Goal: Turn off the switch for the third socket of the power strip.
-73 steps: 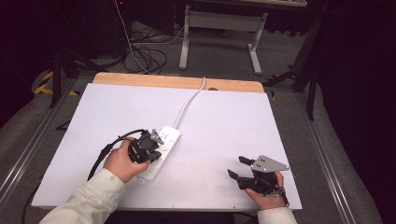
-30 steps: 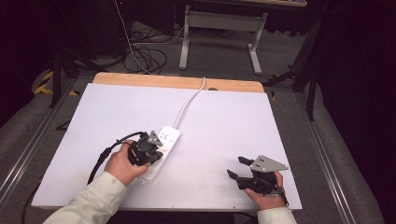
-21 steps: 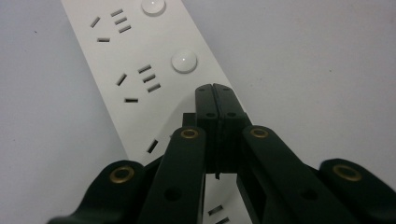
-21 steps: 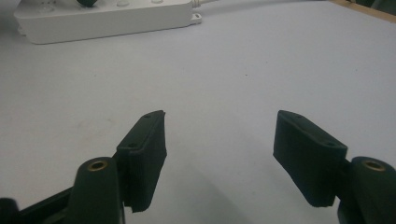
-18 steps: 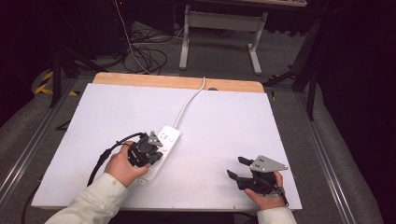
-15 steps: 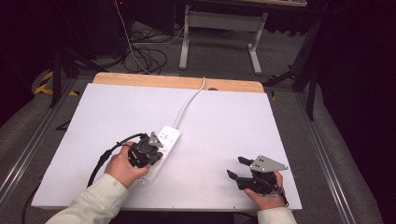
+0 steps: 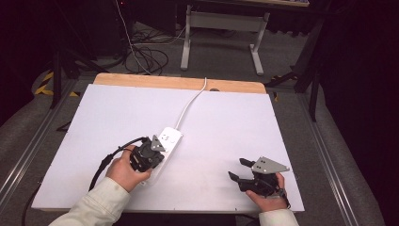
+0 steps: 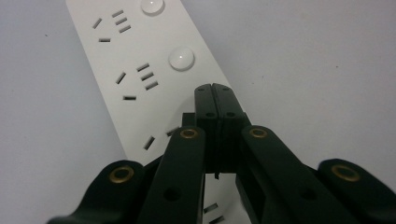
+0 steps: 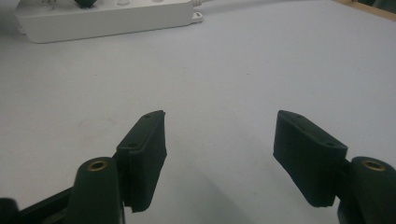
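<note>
The power strip [image 7: 163, 147] lies on the white table [image 7: 263, 127], left of centre and near my edge, its cord [image 7: 190, 104] running to the far edge. In the left gripper view the strip [image 8: 140, 79] shows socket slots and two round switch buttons [image 8: 181, 59].

Progress, as I judge it: the work in hand is pressing a switch on the strip. My left gripper [image 7: 151, 151] is positioned over the strip's near half. Its tips [image 8: 212, 89] sit just short of the nearer button. I cannot tell whether they touch the strip surface, nor whether either button has been pressed. Remaining: bring the tips onto the button and press.

Left gripper state: jaws fully together, nothing between them, used as a single blunt point.

Right gripper [image 7: 240, 170] state: jaws wide apart [image 9: 215, 154], holding nothing, idle over bare table, well apart from the strip [image 9: 107, 18].
</note>
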`<state>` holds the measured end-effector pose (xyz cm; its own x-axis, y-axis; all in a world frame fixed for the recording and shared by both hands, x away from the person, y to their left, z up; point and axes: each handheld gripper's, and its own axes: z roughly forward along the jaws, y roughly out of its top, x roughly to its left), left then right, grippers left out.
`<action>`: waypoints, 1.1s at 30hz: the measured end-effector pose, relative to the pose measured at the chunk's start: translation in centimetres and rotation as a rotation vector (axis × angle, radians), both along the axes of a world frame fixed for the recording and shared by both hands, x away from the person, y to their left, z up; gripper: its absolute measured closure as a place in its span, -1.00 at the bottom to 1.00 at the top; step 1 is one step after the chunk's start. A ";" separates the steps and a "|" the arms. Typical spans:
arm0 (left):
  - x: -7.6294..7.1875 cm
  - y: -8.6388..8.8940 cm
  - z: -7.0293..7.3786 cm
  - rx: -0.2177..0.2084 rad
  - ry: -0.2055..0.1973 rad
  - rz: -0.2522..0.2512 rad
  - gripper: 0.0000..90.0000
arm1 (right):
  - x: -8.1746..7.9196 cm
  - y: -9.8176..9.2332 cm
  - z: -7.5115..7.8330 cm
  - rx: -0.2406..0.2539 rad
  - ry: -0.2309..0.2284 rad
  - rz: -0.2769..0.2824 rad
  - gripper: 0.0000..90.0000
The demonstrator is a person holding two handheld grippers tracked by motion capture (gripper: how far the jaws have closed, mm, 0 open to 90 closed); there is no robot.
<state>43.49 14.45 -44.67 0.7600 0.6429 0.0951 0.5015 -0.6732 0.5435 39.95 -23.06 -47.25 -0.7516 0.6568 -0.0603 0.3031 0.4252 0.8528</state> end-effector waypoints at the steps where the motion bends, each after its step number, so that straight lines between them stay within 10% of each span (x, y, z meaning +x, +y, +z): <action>1: 0.0 0.1 0.0 -0.009 0.005 0.000 1.00 | 0.0 0.0 0.0 0.000 0.000 0.000 -0.23; 8: 0.1 -0.1 0.2 0.002 0.008 0.008 1.00 | 0.1 0.0 0.0 -0.001 0.001 -0.001 -0.23; 15: 0.2 0.2 0.8 -0.077 0.024 0.006 0.99 | 0.1 -0.2 0.0 0.005 0.000 -0.002 -0.23; 33: -0.8 0.5 3.6 -0.101 -0.052 -0.031 0.93 | 0.1 -0.2 0.0 0.007 0.004 -0.004 -0.23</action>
